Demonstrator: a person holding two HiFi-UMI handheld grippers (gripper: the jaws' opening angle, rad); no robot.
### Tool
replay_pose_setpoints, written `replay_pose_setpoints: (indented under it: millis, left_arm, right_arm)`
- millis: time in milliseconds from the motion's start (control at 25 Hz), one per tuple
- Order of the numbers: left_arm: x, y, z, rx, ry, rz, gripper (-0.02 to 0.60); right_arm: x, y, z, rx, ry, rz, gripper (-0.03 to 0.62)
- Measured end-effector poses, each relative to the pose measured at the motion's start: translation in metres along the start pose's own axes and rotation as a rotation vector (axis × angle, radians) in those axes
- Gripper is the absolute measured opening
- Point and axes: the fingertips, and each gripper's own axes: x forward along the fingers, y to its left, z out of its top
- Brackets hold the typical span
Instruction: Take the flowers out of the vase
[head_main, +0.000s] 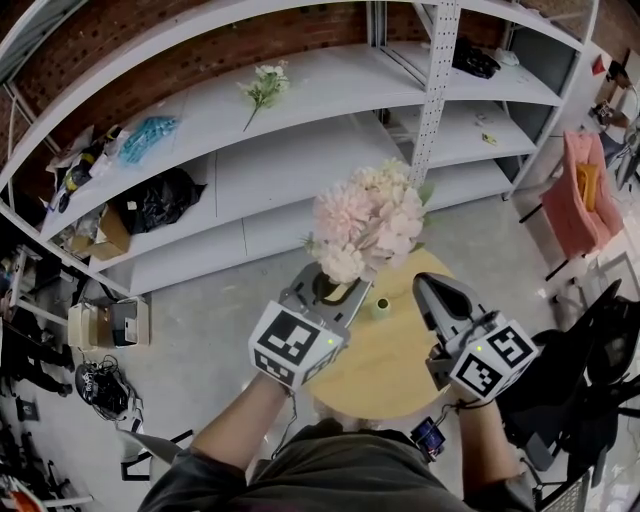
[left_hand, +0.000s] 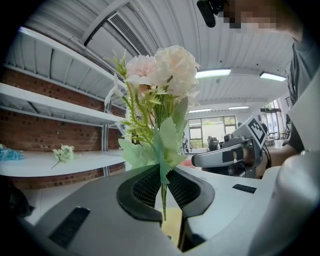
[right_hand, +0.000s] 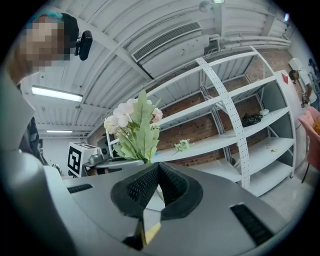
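A bunch of pale pink flowers (head_main: 368, 222) with green leaves is held up above the round yellow table (head_main: 385, 365). My left gripper (head_main: 345, 287) is shut on its thin green stem (left_hand: 163, 200), which hangs down between the pads (left_hand: 145, 187). The blooms (left_hand: 162, 67) stand upright over the jaws. A small green vessel (head_main: 381, 307) stands on the table just right of the stem, apart from it. My right gripper (head_main: 426, 284) hovers to the right of the flowers, shut, with nothing between its pads (right_hand: 142, 187). In the right gripper view the bunch (right_hand: 134, 129) is to the left.
White metal shelving (head_main: 300, 150) runs along the brick wall behind the table. A second small flower sprig (head_main: 264, 88) lies on an upper shelf. Bags and boxes (head_main: 150, 200) fill the shelves' left end. A pink chair (head_main: 585, 190) and dark chairs (head_main: 590, 370) stand at the right.
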Motion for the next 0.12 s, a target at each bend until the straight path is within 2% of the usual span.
replay_pose_setpoints:
  millis: [120]
  left_arm:
    - [-0.0037,0.0033,-0.0015,-0.009,0.003,-0.007,0.044]
  right_arm:
    - [0.0054,0.0055,0.0016,-0.005,0.002,-0.004,0.014]
